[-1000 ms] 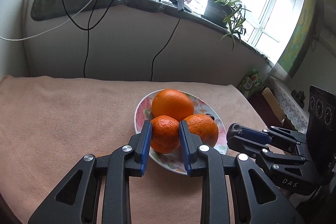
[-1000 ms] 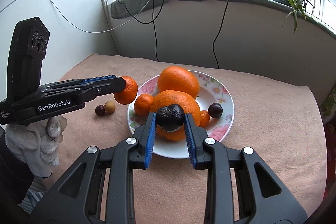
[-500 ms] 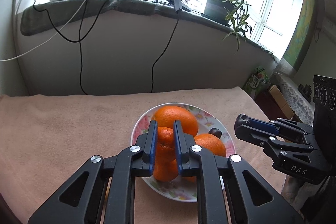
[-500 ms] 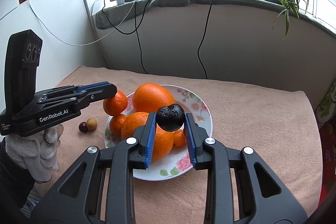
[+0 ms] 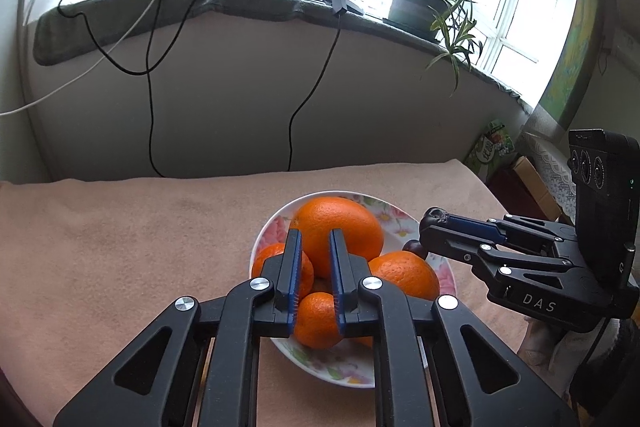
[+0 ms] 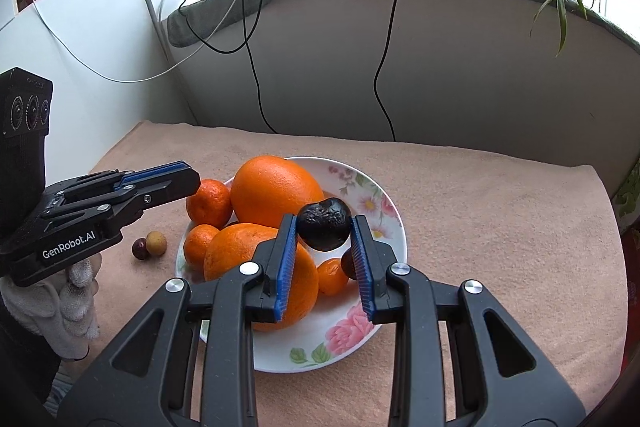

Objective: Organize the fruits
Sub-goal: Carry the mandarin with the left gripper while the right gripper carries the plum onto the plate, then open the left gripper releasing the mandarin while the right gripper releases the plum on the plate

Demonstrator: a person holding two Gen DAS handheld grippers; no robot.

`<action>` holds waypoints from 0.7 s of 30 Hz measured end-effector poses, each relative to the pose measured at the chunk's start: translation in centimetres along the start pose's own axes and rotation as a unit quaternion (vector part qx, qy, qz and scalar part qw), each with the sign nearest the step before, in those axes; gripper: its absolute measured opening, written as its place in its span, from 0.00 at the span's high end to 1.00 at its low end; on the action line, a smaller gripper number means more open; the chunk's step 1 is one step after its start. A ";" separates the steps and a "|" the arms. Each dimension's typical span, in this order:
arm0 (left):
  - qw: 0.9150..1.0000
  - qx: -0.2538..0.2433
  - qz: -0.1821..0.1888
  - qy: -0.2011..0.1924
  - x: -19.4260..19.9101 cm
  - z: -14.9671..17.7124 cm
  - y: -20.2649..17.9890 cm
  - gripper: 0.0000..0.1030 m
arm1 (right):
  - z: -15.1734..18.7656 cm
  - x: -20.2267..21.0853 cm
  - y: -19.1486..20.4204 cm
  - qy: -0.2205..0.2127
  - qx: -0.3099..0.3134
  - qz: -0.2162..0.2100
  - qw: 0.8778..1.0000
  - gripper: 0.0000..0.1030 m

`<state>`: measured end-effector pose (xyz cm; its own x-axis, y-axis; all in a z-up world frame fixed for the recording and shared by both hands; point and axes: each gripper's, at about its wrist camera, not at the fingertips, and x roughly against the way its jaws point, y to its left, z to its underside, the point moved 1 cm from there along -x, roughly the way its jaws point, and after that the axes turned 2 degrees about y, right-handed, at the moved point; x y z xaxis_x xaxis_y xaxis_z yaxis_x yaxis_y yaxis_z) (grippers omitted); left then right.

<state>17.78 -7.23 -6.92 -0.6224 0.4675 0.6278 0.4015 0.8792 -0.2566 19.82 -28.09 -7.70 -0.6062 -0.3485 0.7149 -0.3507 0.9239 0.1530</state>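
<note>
Right wrist | right gripper [image 6: 324, 227] clamps dark wrinkled fruit [image 6: 324, 223], long axis crosswise | left gripper [image 5: 314, 247] closed, empty

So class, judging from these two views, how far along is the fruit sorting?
Done: oranges and tangerines already sit on the floral plate. In hand: the right tool grips a dark wrinkled fruit above the plate; the left tool is shut with nothing between its pads. Left: a small red fruit and a tan one lie on the cloth beside the plate.
</note>
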 end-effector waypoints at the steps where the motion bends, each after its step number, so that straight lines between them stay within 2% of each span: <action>1: 1.000 0.000 0.000 0.000 0.0 0.0 0.0 0.88 | 0.0 -0.1 0.0 0.001 0.000 0.001 1.000 0.72; 3: 1.000 0.001 -0.001 -0.001 0.1 0.0 0.0 0.76 | 0.0 -0.1 0.0 0.002 0.000 -0.001 1.000 0.71; 4: 1.000 0.002 0.000 -0.001 0.2 0.0 0.1 0.74 | 0.0 -0.1 0.1 0.003 0.001 0.000 1.000 0.67; 6: 1.000 0.003 0.000 -0.001 0.2 0.0 0.1 0.69 | -0.1 0.0 0.1 0.000 0.003 0.006 1.000 0.38; 7: 1.000 0.003 -0.001 -0.001 0.3 0.0 0.1 0.66 | 0.0 0.2 0.1 -0.006 0.003 0.007 1.000 0.35; 9: 1.000 0.004 -0.003 -0.003 0.5 0.1 0.1 0.52 | 0.0 0.6 0.2 -0.012 0.004 0.006 1.000 0.34; 10: 1.000 0.005 -0.003 -0.004 0.6 0.1 0.1 0.50 | -0.1 0.7 0.3 -0.013 0.005 0.007 1.000 0.33; 13: 1.000 0.009 -0.002 -0.003 0.9 0.2 0.1 0.34 | 0.0 1.0 0.4 -0.014 0.005 0.005 1.000 0.27; 16: 1.000 0.004 -0.008 -0.007 1.4 0.2 -0.1 0.30 | 0.1 1.5 0.8 -0.019 0.008 0.004 1.000 0.19; 17: 1.000 0.003 -0.012 -0.007 1.6 0.2 -0.1 0.25 | 0.2 1.8 1.0 -0.021 0.010 0.006 1.000 0.15; 21: 1.000 0.003 -0.022 -0.012 2.3 0.2 -0.1 0.23 | 0.3 2.5 1.5 -0.027 0.014 0.009 1.000 0.14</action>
<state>16.17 -6.25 -5.54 -0.6548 0.4311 0.6208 0.3705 0.8990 -0.2334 17.57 -27.57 -5.93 -0.6493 -0.3406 0.6800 -0.3593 0.9254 0.1205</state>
